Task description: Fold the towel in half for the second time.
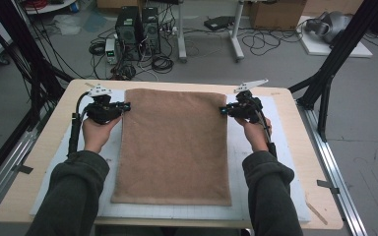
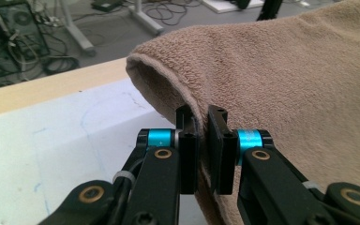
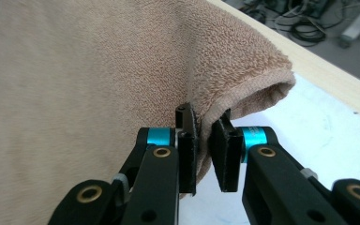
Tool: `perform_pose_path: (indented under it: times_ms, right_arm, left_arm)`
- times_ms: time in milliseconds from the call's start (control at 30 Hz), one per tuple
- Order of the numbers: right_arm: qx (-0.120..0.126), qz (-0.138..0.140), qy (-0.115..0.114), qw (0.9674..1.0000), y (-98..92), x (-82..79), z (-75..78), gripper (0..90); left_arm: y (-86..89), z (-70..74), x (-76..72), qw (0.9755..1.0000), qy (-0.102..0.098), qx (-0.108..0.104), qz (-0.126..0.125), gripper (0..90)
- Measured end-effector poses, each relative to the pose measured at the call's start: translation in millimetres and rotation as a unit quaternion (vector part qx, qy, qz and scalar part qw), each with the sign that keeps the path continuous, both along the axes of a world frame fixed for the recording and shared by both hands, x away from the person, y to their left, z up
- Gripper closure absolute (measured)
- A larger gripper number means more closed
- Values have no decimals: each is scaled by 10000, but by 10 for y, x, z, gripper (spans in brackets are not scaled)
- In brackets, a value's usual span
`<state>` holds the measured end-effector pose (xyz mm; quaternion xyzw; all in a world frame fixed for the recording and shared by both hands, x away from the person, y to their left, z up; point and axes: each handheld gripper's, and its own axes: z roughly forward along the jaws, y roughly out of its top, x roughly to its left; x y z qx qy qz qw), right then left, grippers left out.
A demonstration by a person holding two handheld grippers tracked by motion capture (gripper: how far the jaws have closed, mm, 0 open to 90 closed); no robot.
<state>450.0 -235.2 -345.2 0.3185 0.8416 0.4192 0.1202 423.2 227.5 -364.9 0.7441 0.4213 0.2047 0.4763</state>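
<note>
A tan towel (image 1: pixel 172 142) lies spread on the white mat (image 1: pixel 280 162), long side running away from me. My left gripper (image 1: pixel 126 105) is at the towel's left edge near the far corner, shut on the hem. In the left gripper view the towel (image 2: pixel 286 70) bulges up from between the black jaws of that gripper (image 2: pixel 202 140), its corner lifted off the mat. My right gripper (image 1: pixel 223 111) holds the right edge near the far corner. In the right gripper view the hem of the towel (image 3: pixel 98 70) is pinched in that gripper (image 3: pixel 205 140) and the corner curls up.
The mat covers most of a light wooden table (image 1: pixel 49 147). Black frame posts (image 1: pixel 332 64) stand at the far left and far right. On the floor beyond the table are computer towers (image 1: pixel 138 29), cables and desk legs (image 1: pixel 236 34).
</note>
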Motion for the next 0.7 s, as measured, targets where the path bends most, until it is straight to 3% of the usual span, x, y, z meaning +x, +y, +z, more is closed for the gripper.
perform_pose_path:
  times_ms: [167, 267, 333, 400, 700]
  right_arm:
    - [26, 203, 119, 9997, -13, -138, 4, 816]
    - [16, 346, 313, 9989, -19, -243, 19, 813]
    - [-42, 440, 142, 9989, 1, -357, 46, 813]
    - [23, 550, 115, 9984, -5, -463, 35, 813]
    - [-51, 780, 404, 9961, -65, -900, -285, 813]
  left_arm:
    - [21, -2, -165, 9997, -45, 156, -172, 837]
    - [35, -23, -319, 9991, -62, 275, -304, 836]
    - [52, -55, -456, 9989, -169, 265, -358, 836]
    - [82, -94, -576, 9986, -151, 272, -433, 835]
    - [79, -296, -1056, 9948, -262, 431, -882, 828]
